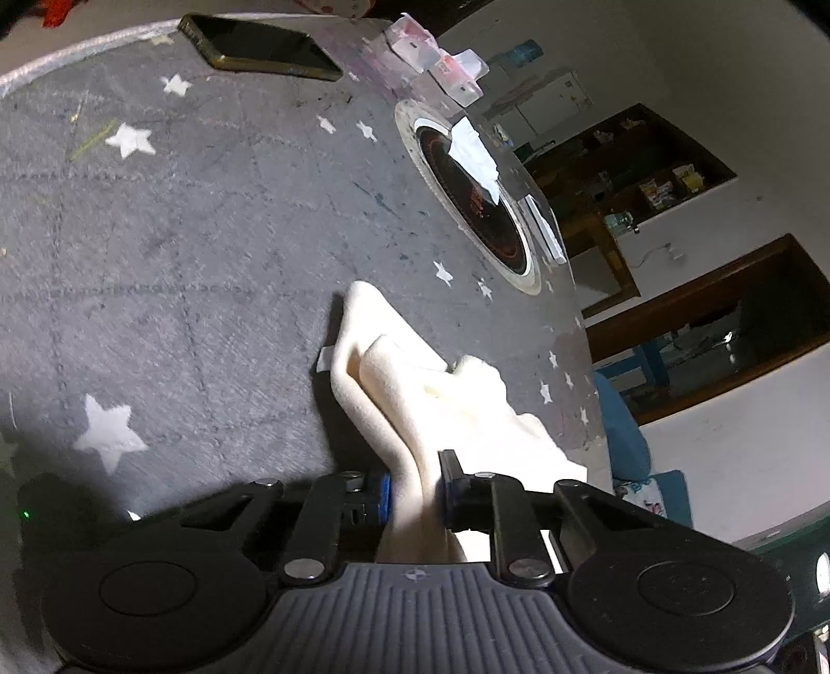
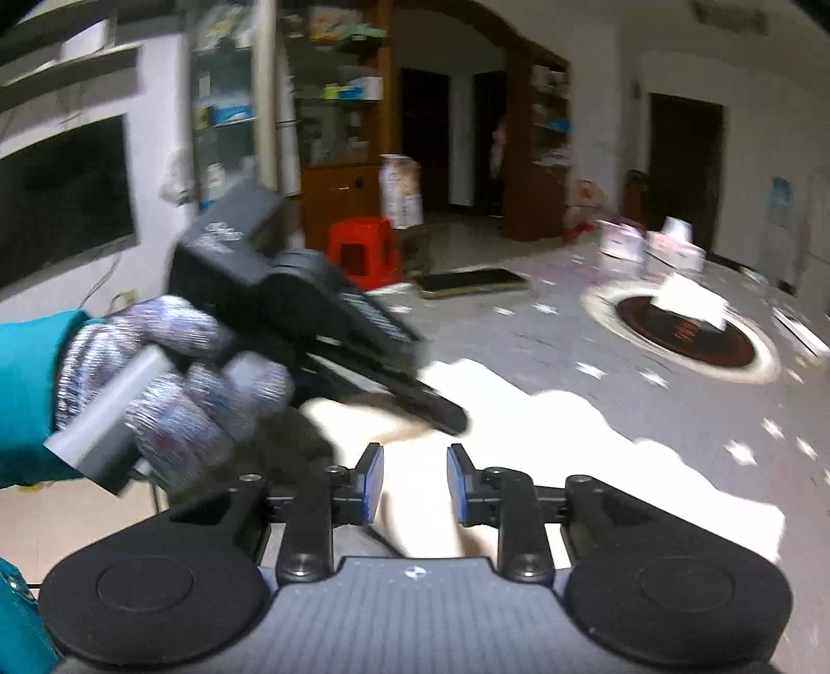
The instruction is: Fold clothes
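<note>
Cream cloth [image 1: 415,415] is pinched between the narrow jaws of the left gripper [image 1: 415,490], its bunched folds running away over the grey star-patterned table cover [image 1: 181,233]. Over the same cloth [image 2: 570,446] the right gripper [image 2: 415,482] has its jaws a little apart, and they clamp nothing. A gloved hand [image 2: 171,383] holds the left tool just ahead. Beyond lie a phone [image 1: 259,49], a round induction hob [image 1: 472,197] and small boxes [image 1: 436,57]; the table's far edge is near.

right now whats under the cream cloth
The grey star-print table cover shows all around the cream cloth. Anything directly beneath its folds is hidden.
</note>
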`<state>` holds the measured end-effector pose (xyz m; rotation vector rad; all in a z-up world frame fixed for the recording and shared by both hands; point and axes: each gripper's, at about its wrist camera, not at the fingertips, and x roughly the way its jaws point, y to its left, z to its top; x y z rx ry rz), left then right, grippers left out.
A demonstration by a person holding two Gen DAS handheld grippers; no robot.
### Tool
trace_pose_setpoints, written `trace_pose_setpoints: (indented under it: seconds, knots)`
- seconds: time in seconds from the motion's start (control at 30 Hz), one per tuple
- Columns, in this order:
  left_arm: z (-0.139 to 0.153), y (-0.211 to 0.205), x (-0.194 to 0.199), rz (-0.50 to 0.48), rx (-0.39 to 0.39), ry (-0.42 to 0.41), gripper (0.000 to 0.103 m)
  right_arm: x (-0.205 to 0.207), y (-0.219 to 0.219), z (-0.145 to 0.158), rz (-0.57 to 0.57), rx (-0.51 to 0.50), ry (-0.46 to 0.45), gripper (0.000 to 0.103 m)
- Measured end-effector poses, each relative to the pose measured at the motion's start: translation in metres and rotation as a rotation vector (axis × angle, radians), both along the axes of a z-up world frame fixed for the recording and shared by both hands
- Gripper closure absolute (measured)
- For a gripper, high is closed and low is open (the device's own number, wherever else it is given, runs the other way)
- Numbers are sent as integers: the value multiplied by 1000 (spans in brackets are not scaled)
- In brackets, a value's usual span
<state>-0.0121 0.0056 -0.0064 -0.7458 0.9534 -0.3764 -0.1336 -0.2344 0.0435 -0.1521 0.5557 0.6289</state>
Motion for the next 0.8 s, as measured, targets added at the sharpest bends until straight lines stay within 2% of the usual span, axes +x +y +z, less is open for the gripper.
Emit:
trace_pose_setpoints:
  seconds: [0.2,0.3,0.43,0.53,0.6,0.67,0.7,0.73,0.8]
  knots:
    - [6,-7,-1,-20,61,-31,84,21,-76,-12,-281,3,54,74]
    - [10,-11,-1,-31,99,-46,83,37,-109,-20,-406,6,80,60]
    - [15,-18,1,-52,154,-66,83,53,-140,-33,-492,106,145,49]
    - [19,-22,2,-71,191,-80,84,58,-145,-39,-496,162,168,49]
    - [21,-25,3,-81,214,-86,84,61,-146,-42,-493,192,181,53]
    - [23,-27,5,-88,233,-92,84,65,-143,-42,-474,206,188,78]
    - [25,-29,5,-91,239,-98,84,65,-141,-41,-471,211,184,81]
    - [28,-30,5,-94,245,-104,85,64,-140,-40,-473,210,174,89]
    - [32,-33,6,-101,257,-116,86,58,-141,-35,-481,223,152,92]
